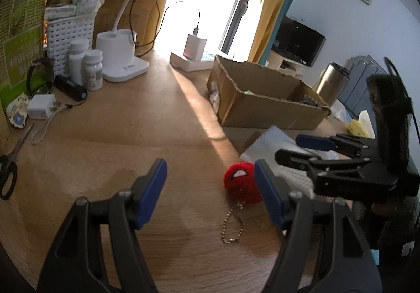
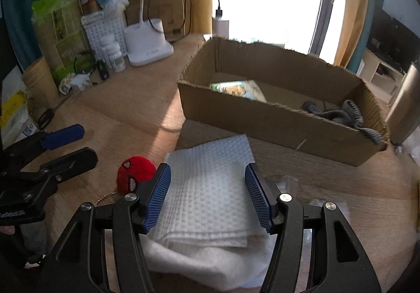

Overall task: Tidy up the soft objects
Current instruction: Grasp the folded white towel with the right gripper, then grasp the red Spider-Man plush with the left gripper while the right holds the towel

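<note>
Desk (image 1: 131,135), wood: red plush keychain (image 1: 242,182) near centre, spider-mask face, bead chain; folded white cloth (image 2: 210,188) just right of it. Cardboard box (image 2: 275,119) beyond, grey fabric inside. Left tool (image 1: 210,193) and right tool (image 2: 207,195) apart, holding nothing. Green package lettering unreadable.

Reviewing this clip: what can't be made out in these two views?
- Cardboard box contents: left wrist view, near wall hides the inside.
- Grey fabric in the box: right wrist view, partly behind the box wall.
- Red plush keychain: left wrist view, partly behind a finger of the left gripper.
- White padding under the folded cloth: extent hidden.
</note>
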`<state>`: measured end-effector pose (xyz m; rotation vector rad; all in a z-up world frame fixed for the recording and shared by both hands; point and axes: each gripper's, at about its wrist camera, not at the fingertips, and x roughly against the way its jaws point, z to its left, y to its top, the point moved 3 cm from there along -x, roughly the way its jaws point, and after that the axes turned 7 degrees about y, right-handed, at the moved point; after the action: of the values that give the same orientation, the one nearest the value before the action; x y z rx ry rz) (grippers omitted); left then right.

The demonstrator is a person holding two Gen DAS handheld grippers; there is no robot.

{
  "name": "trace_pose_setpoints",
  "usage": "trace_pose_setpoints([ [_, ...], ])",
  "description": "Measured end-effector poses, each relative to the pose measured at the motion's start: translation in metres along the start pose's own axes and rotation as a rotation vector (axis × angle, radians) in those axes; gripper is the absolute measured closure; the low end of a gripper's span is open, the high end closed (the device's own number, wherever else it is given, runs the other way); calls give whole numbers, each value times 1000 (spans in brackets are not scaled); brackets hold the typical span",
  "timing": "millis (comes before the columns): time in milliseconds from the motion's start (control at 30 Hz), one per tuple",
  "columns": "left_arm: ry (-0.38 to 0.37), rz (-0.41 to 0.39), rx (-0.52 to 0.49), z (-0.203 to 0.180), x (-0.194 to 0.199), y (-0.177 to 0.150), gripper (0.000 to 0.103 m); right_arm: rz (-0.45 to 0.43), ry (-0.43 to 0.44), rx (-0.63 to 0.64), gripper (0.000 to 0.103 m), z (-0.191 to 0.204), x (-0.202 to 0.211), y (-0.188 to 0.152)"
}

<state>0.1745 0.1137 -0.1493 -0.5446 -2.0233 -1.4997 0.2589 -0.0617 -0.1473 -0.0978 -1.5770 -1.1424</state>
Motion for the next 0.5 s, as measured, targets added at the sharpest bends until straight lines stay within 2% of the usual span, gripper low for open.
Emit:
trace_pose_setpoints([
  [133,-1,13,-8,1,-6,-2,33,30,-5,-4,42,-1,-10,1],
  [200,-3,26,-15,0,-8,-3,33,38,-8,12,52,0,-12,1],
  [267,-5,35,-20,-1,-10,-3,33,41,-19,34,75,1,-13,1],
  [367,-2,42,-29,-3,-12,-3,33,8,-15,39,85,1,-5,4],
  [500,2,53,-49,-8,-15,-3,33,-53,-6,27,87,-3,11,10],
])
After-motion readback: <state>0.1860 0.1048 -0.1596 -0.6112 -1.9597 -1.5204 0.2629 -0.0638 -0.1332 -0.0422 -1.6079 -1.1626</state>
